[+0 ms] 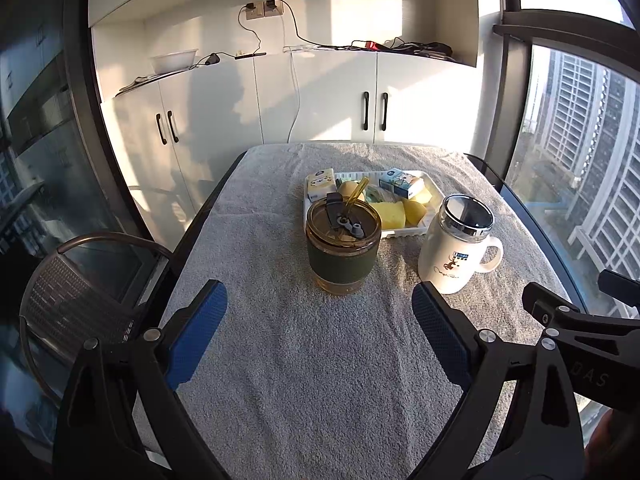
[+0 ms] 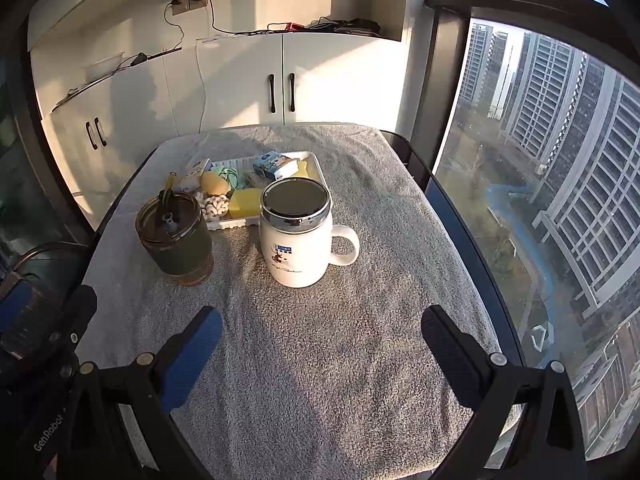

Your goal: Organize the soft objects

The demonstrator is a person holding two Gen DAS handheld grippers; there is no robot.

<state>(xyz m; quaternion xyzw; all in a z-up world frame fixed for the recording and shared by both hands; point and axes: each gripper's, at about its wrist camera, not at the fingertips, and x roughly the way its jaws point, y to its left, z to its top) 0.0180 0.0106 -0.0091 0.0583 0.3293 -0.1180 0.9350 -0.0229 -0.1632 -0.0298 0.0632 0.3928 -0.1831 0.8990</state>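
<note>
A white tray (image 1: 404,233) (image 2: 316,165) at the far middle of the towel-covered table holds soft items: yellow sponges (image 1: 394,215) (image 2: 243,202), a blue tissue pack (image 1: 401,184) (image 2: 274,164), a yellow tissue pack (image 1: 320,184), a yellow egg-shaped piece (image 2: 215,183) and a white knotted rope piece (image 2: 215,206). My left gripper (image 1: 320,304) is open above the near towel, with nothing between its fingers. My right gripper (image 2: 322,328) is open too, holding nothing, short of the mug.
A green-sleeved glass tumbler with a straw (image 1: 343,246) (image 2: 176,236) and a white lidded mug (image 1: 458,242) (image 2: 298,236) stand in front of the tray. A grey towel (image 1: 312,360) covers the table. A chair (image 1: 76,300) is at left, a window at right, white cabinets behind.
</note>
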